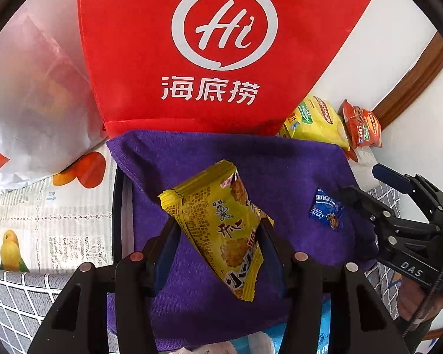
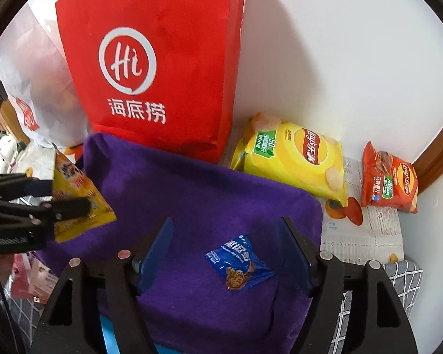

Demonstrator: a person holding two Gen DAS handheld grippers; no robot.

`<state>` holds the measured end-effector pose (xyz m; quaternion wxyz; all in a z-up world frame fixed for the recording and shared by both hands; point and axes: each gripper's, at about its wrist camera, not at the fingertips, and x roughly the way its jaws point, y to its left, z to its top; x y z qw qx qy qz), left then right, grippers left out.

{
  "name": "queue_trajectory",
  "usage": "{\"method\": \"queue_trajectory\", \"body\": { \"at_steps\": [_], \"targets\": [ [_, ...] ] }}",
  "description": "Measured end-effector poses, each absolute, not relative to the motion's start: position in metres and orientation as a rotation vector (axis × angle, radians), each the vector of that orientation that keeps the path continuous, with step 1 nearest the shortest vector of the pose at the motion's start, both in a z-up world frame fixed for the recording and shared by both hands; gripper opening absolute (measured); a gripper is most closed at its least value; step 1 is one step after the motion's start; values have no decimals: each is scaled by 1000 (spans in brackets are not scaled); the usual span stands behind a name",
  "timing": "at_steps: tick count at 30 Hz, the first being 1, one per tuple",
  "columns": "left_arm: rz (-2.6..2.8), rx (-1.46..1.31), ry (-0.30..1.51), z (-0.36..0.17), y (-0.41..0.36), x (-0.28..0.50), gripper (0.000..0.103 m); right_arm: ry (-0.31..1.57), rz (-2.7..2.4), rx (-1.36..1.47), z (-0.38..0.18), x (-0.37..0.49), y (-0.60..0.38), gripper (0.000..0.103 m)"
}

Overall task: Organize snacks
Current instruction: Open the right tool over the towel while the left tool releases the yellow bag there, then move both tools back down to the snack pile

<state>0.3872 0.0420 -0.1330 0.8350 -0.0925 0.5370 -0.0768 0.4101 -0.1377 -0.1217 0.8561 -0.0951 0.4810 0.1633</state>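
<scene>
My left gripper (image 1: 218,236) is shut on a yellow rice-cracker packet (image 1: 221,227) and holds it above the purple cloth (image 1: 280,165); it also shows at the left of the right wrist view (image 2: 76,194). A small blue cookie packet (image 2: 239,265) lies on the purple cloth (image 2: 192,188), between the fingers of my open right gripper (image 2: 227,242), which hovers over it. In the left wrist view the blue packet (image 1: 326,209) lies just by the right gripper's fingertips (image 1: 348,193).
A red Haidilao paper bag (image 2: 162,59) stands behind the cloth against the white wall. A white plastic bag (image 1: 35,103) sits to its left. A yellow Lay's chip bag (image 2: 295,159) and a small red Lay's bag (image 2: 389,177) lie at the right on the fruit-printed table cover.
</scene>
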Motion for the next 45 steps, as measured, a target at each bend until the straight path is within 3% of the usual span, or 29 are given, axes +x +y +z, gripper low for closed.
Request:
{"method": "queue_trajectory", "body": {
  "at_steps": [9, 13, 17, 30, 45],
  "targets": [
    [-129, -182, 1100, -119, 48, 382, 53, 1002, 288, -127, -108, 408, -145, 77],
    [-125, -167, 1079, -110, 47, 379, 64, 1019, 255, -83, -106, 410, -151, 77],
    [-129, -159, 1067, -101, 45, 374, 68, 984, 266, -83, -100, 407, -150, 77],
    [-135, -174, 997, -72, 49, 357, 68, 850, 327, -108, -74, 372, -127, 77],
    [-162, -205, 956, -40, 53, 332, 68, 910, 281, 55, -60, 286, -176, 77]
  ]
}}
